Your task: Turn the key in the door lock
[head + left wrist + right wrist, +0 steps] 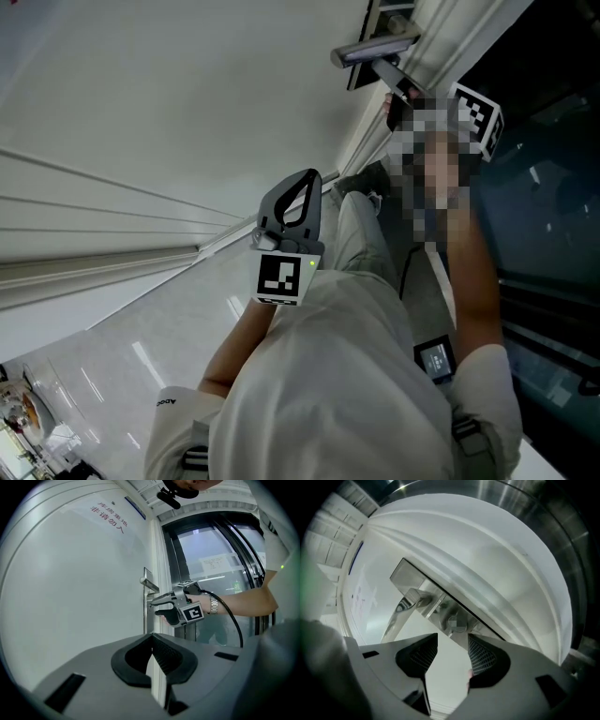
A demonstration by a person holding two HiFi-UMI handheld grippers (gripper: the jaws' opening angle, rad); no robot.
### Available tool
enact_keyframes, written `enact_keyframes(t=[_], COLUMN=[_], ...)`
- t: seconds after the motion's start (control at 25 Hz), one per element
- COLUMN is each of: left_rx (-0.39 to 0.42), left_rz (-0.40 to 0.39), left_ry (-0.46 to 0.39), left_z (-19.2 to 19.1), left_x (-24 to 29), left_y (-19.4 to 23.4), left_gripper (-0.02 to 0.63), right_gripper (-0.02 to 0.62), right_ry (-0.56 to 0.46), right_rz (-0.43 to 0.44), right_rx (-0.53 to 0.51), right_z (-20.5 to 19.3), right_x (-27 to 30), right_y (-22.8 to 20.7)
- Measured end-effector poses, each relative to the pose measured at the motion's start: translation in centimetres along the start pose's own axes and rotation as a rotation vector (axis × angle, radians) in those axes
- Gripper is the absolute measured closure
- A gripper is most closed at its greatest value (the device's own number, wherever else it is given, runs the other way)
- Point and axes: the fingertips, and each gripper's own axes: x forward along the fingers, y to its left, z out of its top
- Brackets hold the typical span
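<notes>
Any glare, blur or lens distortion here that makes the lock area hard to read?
Right gripper view: heavy fisheye bend, dark corners, glare on the door handle and lock plate, a mosaic patch at the plate's middle. Left gripper view: fisheye too; door evenly lit, window beside it washed out. Head view: sharp, steeply tilted, lamp streaks on the floor.

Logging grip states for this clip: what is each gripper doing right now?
Left gripper: jaws closed, holding nothing.
Right gripper: jaws open, empty, facing the lock plate.
</notes>
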Motion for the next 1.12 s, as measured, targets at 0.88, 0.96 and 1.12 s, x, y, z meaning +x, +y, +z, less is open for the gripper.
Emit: enact_keyframes(t=[0.88, 0.96, 1.12], left_rx=[0.005, 0.004, 0.006], left_rz=[-0.008, -0.003, -0.002], left_ry=[-0.012, -0.013, -0.013], left_z=[0.4, 0.4, 0.3], left_x=[-0.2, -0.2, -0.2], left_y=[0.0, 0.1, 0.2], left_gripper=[0.598, 0.598, 0.598], right_gripper=[0.422, 0.422, 0.422], right_ry=[0.064, 0.086, 0.113], right_rz=[-0.456, -0.482, -0.518], right_rx=[-1.441, -1.553, -1.737], right_z=[0.6, 0.7, 0.7], right_x=[-0.3, -0.1, 0.1], right_y=[1.5, 1.4, 1.5])
